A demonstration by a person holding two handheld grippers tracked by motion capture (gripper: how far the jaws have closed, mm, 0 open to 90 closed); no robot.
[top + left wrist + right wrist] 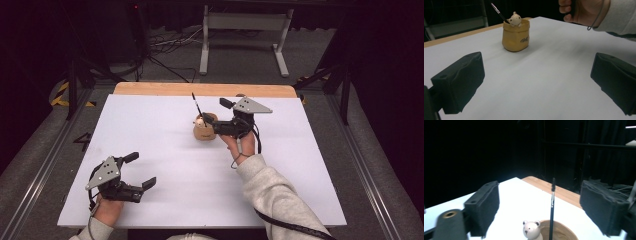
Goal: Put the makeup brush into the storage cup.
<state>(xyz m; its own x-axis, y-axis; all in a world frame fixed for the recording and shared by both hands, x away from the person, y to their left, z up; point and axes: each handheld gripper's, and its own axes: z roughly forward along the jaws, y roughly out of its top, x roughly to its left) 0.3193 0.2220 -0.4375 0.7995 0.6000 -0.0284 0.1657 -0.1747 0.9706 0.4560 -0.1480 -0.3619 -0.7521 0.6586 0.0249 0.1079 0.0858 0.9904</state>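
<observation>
- At the middle of the desk (150, 130), toward its far side, stands a small tan sack-shaped holder (205, 130) with a white bear figurine (532, 230) perched on its rim.
- Thin black brush (197, 109) stands inside the holder, handle down, bristle end up, leaning a bit toward the far left in the high view.
- Right gripper (212, 126) sits just beside the holder on its right, pointing at it; its jaws stand apart with nothing pressed between them.
- Right gripper view: brush shaft rises in the gap between the two black jaws, touching neither pad; brush looks free and self-supported by the holder.
- Judgement: the drop-in step looks done. Brush is in the pot, grip let go.
- Left gripper (145, 189) rests near the front left corner of the desk, well apart from the holder, jaws spread, empty.
- Left gripper view: bare white desk between its jaws, holder farther off with the brush poking out, the person's right hand (584, 11) at top right.
- Nothing else loose lies on the desk as far as I can see, so no further item waits to be placed.
- Left to do, judged: pull the right gripper clear without knocking the brush or tipping the light-looking holder.
- Risk: a jaw clipping the brush shaft on the way out; shaft is close to the middle of the gap, so there is margin on both sides.
- Cannot tell how deep the brush sits in the holder; the inside is hidden.
</observation>
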